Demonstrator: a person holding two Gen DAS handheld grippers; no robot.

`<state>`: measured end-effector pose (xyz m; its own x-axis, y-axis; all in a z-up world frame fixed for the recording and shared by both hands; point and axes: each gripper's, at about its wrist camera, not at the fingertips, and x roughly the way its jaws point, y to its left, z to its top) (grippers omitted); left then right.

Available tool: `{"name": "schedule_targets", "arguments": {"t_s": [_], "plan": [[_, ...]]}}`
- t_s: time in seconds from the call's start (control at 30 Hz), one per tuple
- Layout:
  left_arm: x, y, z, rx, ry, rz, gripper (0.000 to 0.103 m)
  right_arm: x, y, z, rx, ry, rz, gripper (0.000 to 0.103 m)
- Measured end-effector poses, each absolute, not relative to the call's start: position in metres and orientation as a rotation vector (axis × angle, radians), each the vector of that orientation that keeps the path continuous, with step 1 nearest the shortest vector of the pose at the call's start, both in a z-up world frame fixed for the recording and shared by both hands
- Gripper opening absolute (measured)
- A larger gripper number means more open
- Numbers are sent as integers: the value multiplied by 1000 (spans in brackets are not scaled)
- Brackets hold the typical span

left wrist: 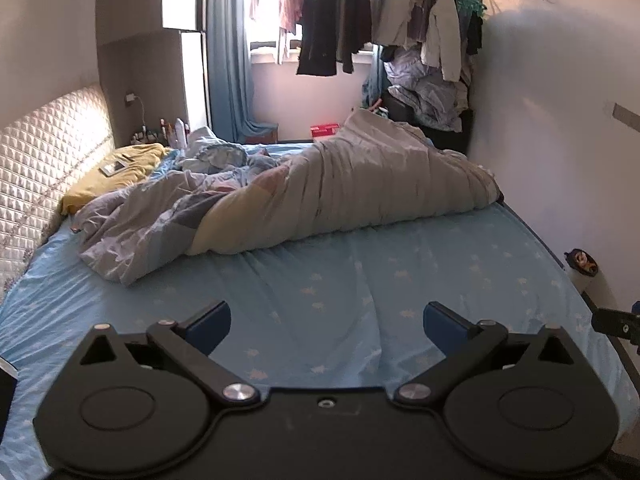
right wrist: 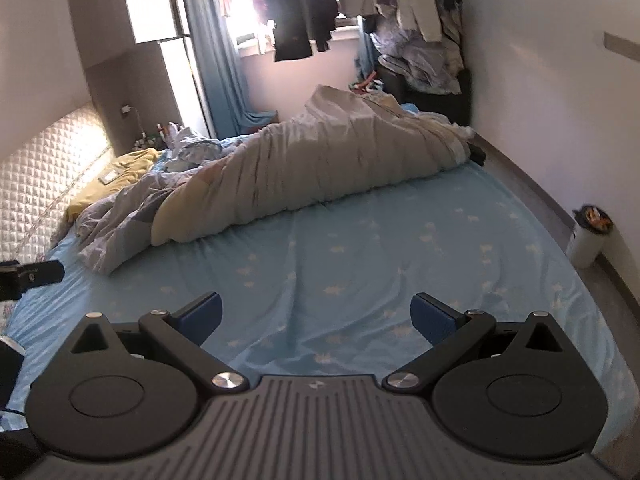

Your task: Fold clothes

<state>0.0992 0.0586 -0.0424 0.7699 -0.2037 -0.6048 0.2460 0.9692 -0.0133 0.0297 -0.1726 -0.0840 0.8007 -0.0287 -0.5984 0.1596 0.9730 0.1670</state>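
My left gripper (left wrist: 326, 322) is open and empty, held above the light blue star-print bed sheet (left wrist: 340, 292). My right gripper (right wrist: 316, 314) is also open and empty above the same sheet (right wrist: 360, 264). A crumpled grey duvet (left wrist: 320, 196) lies across the far half of the bed, also in the right wrist view (right wrist: 320, 168). Crumpled blue cloth (left wrist: 212, 156) lies behind it near the headboard. No garment lies between either gripper's fingers. Several clothes hang on a rail (left wrist: 332, 16) by the window.
A quilted headboard (left wrist: 44, 160) is at the left with a yellow pillow (left wrist: 116, 176) and a phone on it. A white wall (left wrist: 560, 140) runs along the right. A white cylinder bin (right wrist: 586, 240) stands on the floor at the right. A pile of clothes (left wrist: 428, 96) sits in the far corner.
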Motion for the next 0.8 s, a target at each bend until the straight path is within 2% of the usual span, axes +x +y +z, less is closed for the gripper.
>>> {"name": "schedule_targets", "arguments": {"t_s": [0.8], "plan": [[97, 56, -48, 61, 666, -264, 103, 30, -181, -80, 176, 659, -110, 102]]}}
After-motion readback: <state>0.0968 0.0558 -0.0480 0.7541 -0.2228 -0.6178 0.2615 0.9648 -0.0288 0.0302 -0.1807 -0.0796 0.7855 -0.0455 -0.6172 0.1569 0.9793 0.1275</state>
